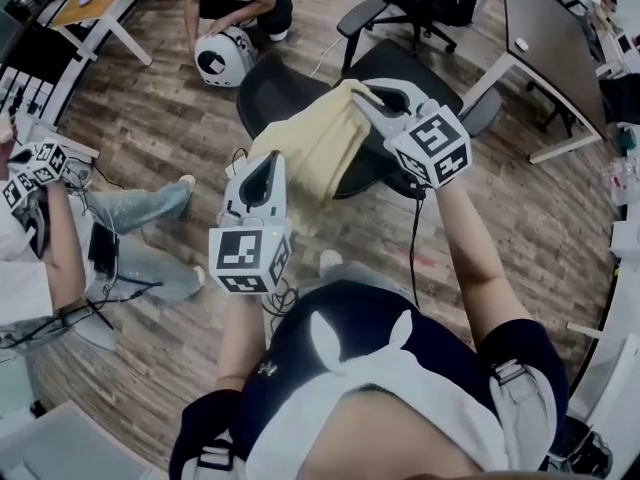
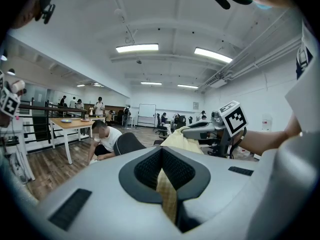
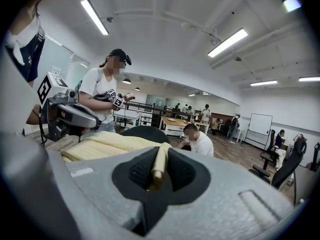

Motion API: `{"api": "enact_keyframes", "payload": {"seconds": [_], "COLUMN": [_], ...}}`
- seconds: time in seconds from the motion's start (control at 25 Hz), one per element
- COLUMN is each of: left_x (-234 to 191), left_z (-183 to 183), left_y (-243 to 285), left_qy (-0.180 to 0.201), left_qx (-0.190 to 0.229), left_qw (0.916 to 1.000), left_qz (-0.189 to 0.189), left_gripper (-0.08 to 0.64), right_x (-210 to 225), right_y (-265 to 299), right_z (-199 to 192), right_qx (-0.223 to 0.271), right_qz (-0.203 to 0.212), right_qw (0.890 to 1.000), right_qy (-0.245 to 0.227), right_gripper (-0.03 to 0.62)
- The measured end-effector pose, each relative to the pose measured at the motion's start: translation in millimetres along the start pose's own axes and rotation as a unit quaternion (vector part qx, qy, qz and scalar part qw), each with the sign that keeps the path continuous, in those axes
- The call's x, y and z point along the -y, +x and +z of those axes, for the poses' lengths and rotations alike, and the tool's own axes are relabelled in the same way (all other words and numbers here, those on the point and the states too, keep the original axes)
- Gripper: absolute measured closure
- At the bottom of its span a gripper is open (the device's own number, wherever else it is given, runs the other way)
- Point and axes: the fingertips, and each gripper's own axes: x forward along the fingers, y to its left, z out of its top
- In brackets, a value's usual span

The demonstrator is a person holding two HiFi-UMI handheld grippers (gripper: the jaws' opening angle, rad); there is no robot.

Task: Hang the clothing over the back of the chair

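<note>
Pale yellow clothing point(image 1: 315, 153) hangs spread above the black chair point(image 1: 275, 93), perhaps touching its backrest.

the yellow garment point(image 1: 318, 153) is soft matt cloth, the chair back point(image 1: 272, 93) matt black, the floor point(image 1: 170, 118) grainy wood planks.

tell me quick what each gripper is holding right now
Left gripper: closed on the yellow garment.
Right gripper: closed on the yellow garment too.

The 2 forearms reach forward, left gripper point(image 1: 266, 168) and right gripper point(image 1: 370, 98) jaws clamped.
</note>
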Motion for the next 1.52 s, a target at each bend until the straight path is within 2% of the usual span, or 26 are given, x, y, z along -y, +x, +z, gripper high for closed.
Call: {"api": "enact_keyframes", "payload": {"seconds": [0.88,1.52], "left_x": [-4,-4], "left_z": [6,4], "left_y": [24,31], "left_qy": [0.003,-0.001], "left_qx": [-0.009,-0.011], "left_qw": [1.0000,0.9999], "left_qz": [-0.003,-0.010], "left_gripper": [0.554,0.554], "right_x": [-5,-2], "right_y": [17,11], "right_z": [-50,-47], "right_qx": [-0.020,0.019], "right_qz": [0.087,0.117], "right_qw": [0.996,0.989], "right_qy": [0.017,0.089], "right_gripper": [0.551,0.549]}}
